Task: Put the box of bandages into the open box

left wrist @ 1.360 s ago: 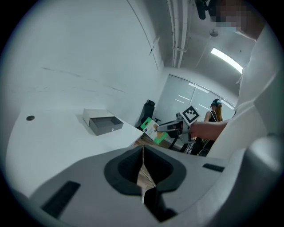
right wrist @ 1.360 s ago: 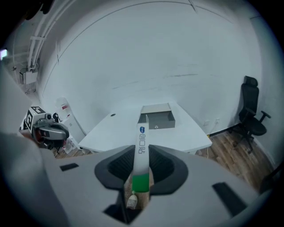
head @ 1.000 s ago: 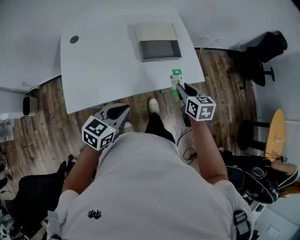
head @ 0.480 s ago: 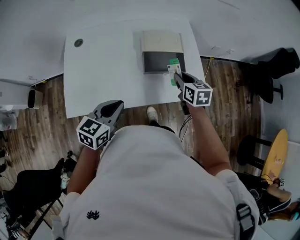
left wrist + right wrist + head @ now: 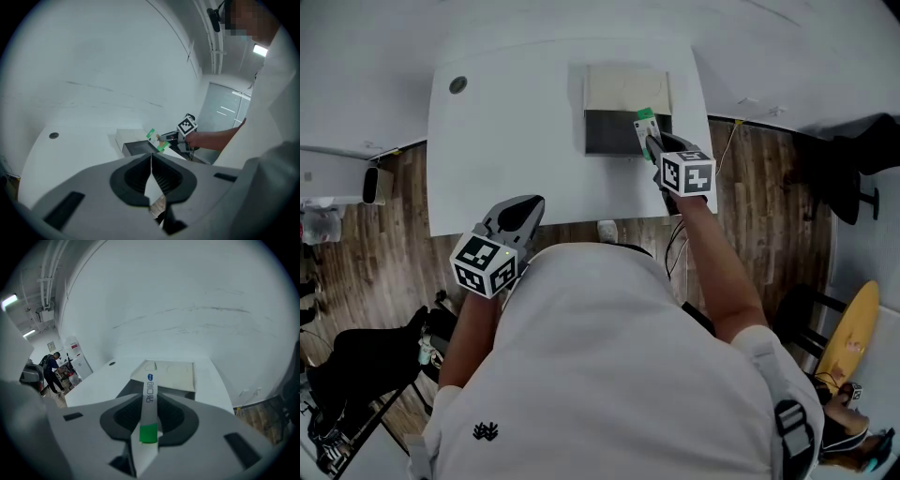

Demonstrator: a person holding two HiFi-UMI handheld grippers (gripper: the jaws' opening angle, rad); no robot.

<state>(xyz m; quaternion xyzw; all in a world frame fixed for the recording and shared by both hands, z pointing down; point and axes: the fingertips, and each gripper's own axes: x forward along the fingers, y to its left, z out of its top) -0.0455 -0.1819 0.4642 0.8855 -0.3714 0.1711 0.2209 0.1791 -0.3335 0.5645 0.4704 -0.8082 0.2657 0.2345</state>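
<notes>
Right gripper [image 5: 652, 146] pinches bandage box [image 5: 150, 399], blue Chinese print and green band, above open box [image 5: 607, 133]. Left gripper [image 5: 151, 168] jaws pressed together, empty.

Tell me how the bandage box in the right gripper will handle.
Probably light and stiff: the bandage box is thin cardboard, jutting straight though the right gripper pinches only one end. Held on edge, it likely tips flat when released over the open box.

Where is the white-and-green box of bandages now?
In the head view the white-and-green bandage box is clamped in the right gripper, above the right side of the open grey box on the white table.
</notes>
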